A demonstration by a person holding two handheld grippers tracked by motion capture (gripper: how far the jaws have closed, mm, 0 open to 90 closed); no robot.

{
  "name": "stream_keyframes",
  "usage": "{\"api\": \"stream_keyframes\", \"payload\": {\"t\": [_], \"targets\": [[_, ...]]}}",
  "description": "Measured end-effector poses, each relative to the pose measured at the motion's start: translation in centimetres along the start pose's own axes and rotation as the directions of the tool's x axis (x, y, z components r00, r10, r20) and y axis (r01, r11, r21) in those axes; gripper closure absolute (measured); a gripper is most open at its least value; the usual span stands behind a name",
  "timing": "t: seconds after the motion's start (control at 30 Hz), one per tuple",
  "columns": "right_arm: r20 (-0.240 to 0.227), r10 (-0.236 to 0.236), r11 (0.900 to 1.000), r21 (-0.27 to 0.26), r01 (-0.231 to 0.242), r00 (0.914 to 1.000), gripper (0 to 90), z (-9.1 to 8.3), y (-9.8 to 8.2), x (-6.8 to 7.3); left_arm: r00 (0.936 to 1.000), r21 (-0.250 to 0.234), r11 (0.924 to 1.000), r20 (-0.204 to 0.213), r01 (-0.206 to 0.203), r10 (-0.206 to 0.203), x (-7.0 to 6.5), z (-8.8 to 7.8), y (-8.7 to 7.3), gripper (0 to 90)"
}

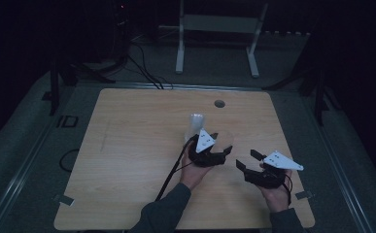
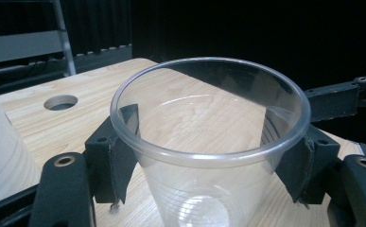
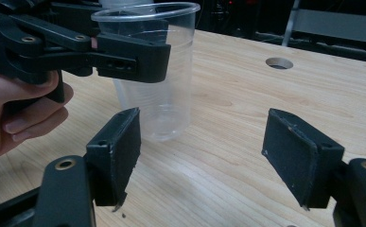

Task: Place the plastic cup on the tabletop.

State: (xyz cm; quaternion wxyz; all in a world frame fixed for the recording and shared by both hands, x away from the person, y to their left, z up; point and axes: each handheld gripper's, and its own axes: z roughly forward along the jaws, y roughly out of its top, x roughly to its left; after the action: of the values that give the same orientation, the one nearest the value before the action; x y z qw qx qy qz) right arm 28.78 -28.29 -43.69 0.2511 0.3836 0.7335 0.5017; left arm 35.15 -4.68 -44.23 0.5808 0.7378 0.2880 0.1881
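A: Two grippers over the bench [image 1: 127, 145], both on its right half, toward the near edge. The left gripper [image 2: 209, 161] has its pads set against opposite sides of a clear plastic cup [image 2: 209, 142], just under the rim; it is pinching the cup.

B: Cup position?

A: Upright, mouth up, base down on the wood in the right gripper view, right of the bench's centre. In the high view the cup [image 1: 223, 141] sits just ahead of the left gripper [image 1: 219, 150], with a second pale upright cup [image 1: 195, 127] close behind it, toward the far edge.

B: Is the second cup touching the first?

A: Cannot tell; in the right gripper view its rim rises directly behind the held cup [image 3: 157, 71].

B: Right gripper?

A: The right gripper [image 3: 202, 156] has its jaws spread wide with bare wood between them. It is low over the bench, near the right part of the near edge, aimed at the held cup and apart from it. In the high view the right gripper [image 1: 248, 160] lies just beside the left one.

B: Other features?

A: A round hole [image 1: 219, 103] in the bench near the far edge.
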Motion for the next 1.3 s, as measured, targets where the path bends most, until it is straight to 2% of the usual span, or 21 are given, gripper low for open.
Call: {"api": "stream_keyframes", "payload": {"t": [0.37,0.7,1.3], "targets": [[0.002,0.002,1.000,0.001,-0.002,1.0000,28.4,-0.1,-0.1,0.0,0.9999,0.001,1.0000,-0.009,0.009,-0.009,0.1,0.3,-0.6,29.6],[0.008,0.005,1.000,-0.004,-0.005,1.0000,28.4,-0.3,-0.1,-0.1,0.9994,0.013,0.9999,-0.035,-0.001,0.001,0.1,0.8,-1.3,29.4],[0.014,0.007,1.000,-0.010,-0.007,0.9999,28.4,-0.5,0.0,-0.3,0.9991,0.041,0.9991,-0.041,-0.010,0.011,-0.1,1.8,-2.4,28.8]]}}
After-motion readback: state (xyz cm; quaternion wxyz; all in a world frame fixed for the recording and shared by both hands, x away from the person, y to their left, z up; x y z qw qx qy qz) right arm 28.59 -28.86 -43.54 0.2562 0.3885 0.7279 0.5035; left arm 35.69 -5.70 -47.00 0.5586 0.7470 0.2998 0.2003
